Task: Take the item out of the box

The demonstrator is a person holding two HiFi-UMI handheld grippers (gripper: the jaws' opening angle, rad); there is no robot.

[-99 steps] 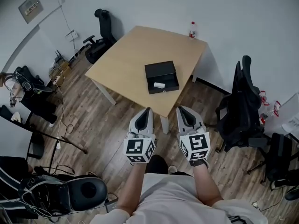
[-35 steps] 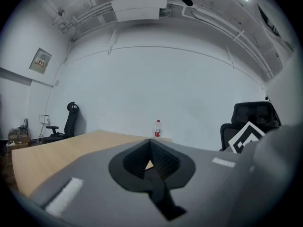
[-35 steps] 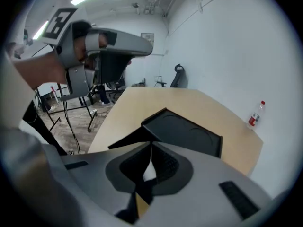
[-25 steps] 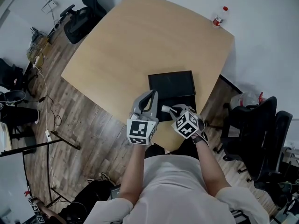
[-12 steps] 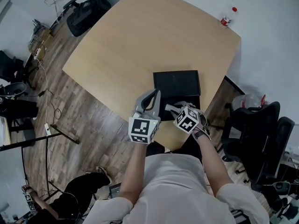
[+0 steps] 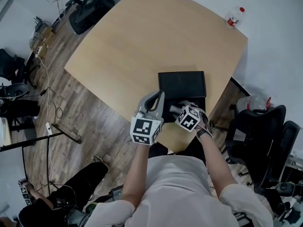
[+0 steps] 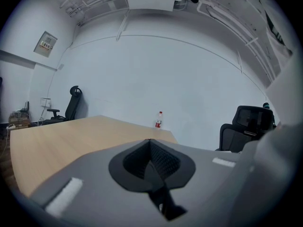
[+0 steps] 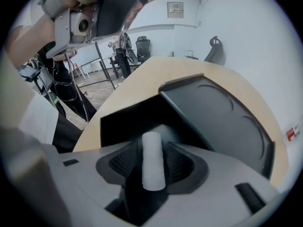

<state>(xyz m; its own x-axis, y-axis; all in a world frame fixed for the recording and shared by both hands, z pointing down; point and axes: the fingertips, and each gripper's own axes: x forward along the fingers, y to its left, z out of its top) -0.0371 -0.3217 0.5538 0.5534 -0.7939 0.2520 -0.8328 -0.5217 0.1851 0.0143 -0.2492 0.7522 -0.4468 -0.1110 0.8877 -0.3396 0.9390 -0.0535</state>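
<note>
An office room is showing: black swivel chairs [image 6: 88, 12] are standing around the wooden table [image 6: 142, 41], and cables [image 6: 46, 77] are trailing over plank flooring [image 6: 102, 122] left of the table.

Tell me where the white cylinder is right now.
In the right gripper view, the white cylinder sits in the black box, between the right gripper's jaws, which have just been opening.

A light wooden table [image 6: 142, 41] stands before me on plank flooring [image 6: 90, 122]. A red-capped bottle [image 6: 232, 19] stands at its far corner. A black office chair [image 6: 92, 4] sits far left, a second chair [image 6: 258, 126] on my right.
</note>
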